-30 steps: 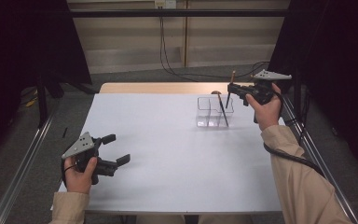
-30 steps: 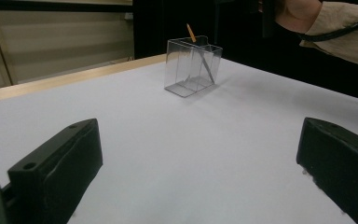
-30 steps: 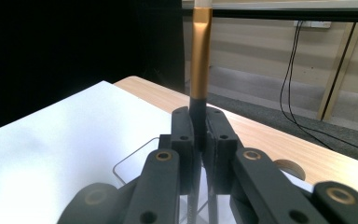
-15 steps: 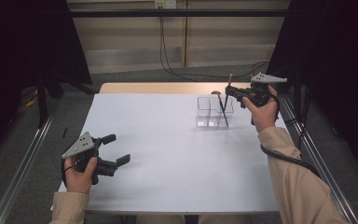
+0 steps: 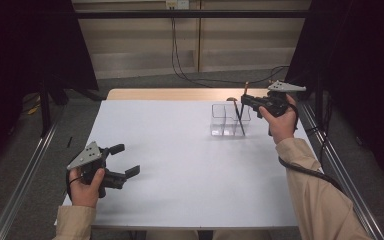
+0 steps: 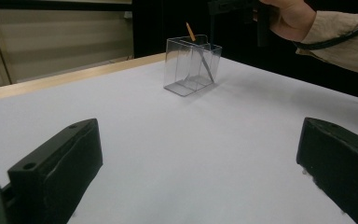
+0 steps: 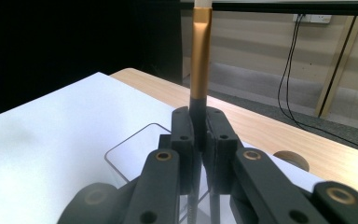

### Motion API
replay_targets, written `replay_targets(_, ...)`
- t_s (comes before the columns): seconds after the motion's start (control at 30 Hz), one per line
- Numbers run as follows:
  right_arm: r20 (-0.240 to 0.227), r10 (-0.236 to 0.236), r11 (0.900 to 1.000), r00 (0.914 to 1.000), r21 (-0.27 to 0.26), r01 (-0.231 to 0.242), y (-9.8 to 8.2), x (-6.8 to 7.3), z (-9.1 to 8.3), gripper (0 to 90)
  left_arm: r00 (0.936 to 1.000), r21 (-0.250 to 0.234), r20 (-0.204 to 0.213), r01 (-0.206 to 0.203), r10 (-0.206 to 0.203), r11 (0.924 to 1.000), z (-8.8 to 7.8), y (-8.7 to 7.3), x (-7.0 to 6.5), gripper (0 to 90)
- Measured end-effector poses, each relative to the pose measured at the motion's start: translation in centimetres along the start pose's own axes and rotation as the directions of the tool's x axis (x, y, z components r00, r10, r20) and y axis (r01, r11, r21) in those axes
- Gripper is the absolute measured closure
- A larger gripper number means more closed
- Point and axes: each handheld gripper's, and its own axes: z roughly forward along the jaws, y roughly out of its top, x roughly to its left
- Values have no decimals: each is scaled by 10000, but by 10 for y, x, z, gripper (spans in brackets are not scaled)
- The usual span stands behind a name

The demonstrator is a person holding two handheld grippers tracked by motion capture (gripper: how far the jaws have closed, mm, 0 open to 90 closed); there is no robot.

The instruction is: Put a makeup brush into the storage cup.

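A pen [image 7: 199, 70] is clamped upright between the jaws of the right gripper [image 5: 244, 100], above the clear box [image 5: 229, 120] at two o'clock on the table [image 5: 180, 165]. The left gripper [image 5: 125, 160] is held wide and empty at eight o'clock.

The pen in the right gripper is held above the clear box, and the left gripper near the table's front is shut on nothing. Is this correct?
Not quite: the left gripper is open; the left gripper view shows its jaws wide apart over bare table. The rest holds: the right gripper clamps the pen above the clear box.

The right gripper [image 5: 245, 100] has edged slightly left, bringing its pen [image 5: 240, 116] more upright in the clear box [image 5: 224, 125].
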Motion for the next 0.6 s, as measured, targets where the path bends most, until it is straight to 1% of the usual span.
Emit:
replay_targets(0.23,-20,-38,10000,10000,57,38,-5,0,2,840,10000,7,-6,-6,6,10000,0,0,0,0)
replay_targets(0.57,-86,-152,9998,9998,84,153,-6,1,1,840,10000,48,-27,-40,40,10000,0,0,0,0)
replay_targets(0.6,-107,-178,9998,9998,51,178,-6,1,1,839,10000,-8,-14,0,0,10000,0,0,-1,0)
